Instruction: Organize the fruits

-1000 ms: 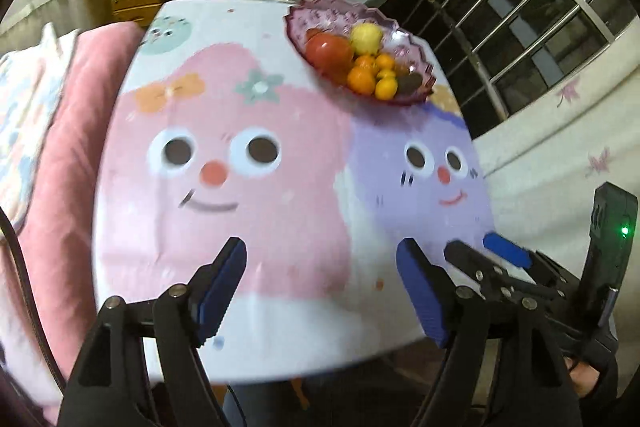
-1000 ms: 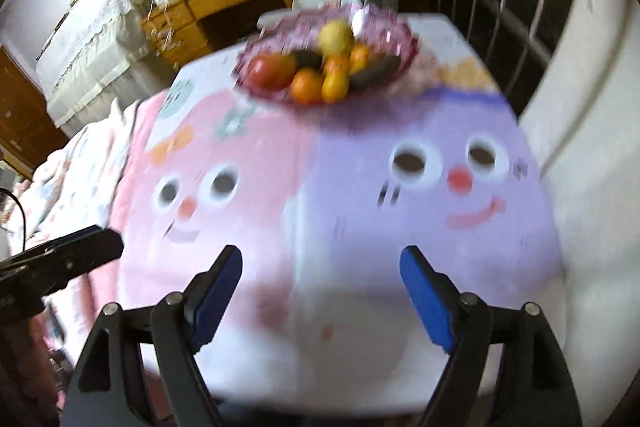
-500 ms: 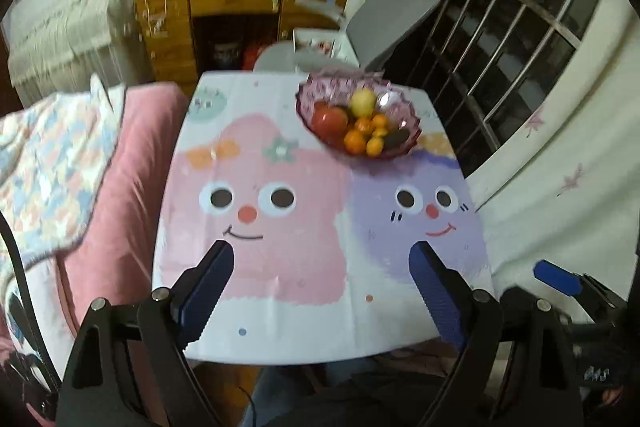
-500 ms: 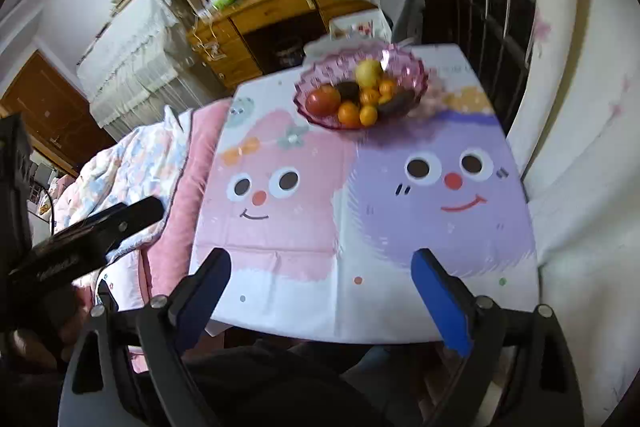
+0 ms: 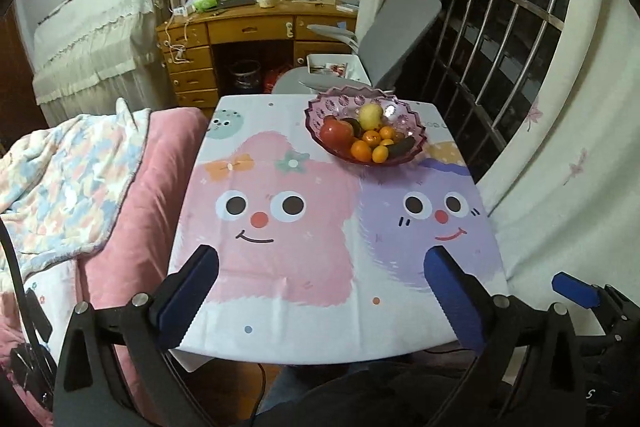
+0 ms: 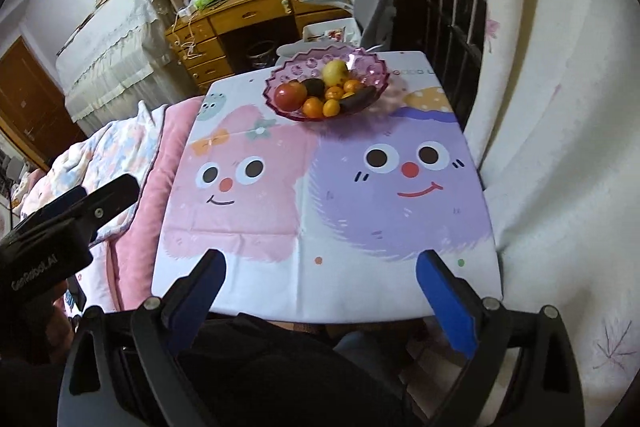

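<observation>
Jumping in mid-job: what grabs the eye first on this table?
The pink scalloped bowl at the table's far right corner, piled with a red apple, a yellow pear and small oranges. Next, the tablecloth with its pink and purple cartoon faces.

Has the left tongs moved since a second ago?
Yes. The left tongs pulled back and up from the pink fruit bowl, which now sits farther off; more tablecloth shows.

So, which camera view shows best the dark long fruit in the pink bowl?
The right wrist view: there the dark long fruit lies sideways at the front of the pink bowl, its whole length visible. In the left wrist view, the same fruit looks shorter, and an orange hides one end.
</observation>
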`<state>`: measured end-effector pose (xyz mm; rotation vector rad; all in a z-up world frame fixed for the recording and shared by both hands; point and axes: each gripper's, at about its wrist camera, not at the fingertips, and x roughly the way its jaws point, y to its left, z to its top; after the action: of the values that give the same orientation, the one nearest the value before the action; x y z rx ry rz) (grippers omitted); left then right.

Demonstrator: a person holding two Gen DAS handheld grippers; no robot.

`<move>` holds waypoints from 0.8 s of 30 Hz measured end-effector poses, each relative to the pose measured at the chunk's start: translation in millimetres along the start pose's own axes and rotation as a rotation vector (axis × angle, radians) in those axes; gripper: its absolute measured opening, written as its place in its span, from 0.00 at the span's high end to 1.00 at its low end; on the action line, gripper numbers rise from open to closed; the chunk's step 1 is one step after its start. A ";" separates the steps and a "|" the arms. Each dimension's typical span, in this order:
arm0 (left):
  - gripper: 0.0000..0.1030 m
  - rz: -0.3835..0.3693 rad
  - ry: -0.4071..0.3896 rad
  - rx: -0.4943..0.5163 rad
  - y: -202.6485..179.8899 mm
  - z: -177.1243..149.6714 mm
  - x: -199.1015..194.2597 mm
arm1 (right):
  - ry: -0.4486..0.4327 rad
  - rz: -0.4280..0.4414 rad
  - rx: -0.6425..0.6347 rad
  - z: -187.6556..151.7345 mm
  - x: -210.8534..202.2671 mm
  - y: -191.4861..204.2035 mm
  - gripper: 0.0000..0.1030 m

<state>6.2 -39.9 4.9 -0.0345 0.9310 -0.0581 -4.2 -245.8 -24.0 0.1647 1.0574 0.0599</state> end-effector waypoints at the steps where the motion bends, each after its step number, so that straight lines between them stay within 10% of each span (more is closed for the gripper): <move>1: 0.01 0.005 -0.004 0.000 -0.5 -0.2 -0.7 | -0.004 0.000 -0.003 0.5 0.0 0.0 0.06; 24: 0.01 0.023 0.060 0.027 -9.4 -2.2 17.7 | -0.001 -0.015 -0.040 2.3 6.5 -1.6 0.00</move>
<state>14.7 -50.4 -10.0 0.0027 0.9899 -0.0507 1.0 -246.8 -28.8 0.1207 1.0555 0.0676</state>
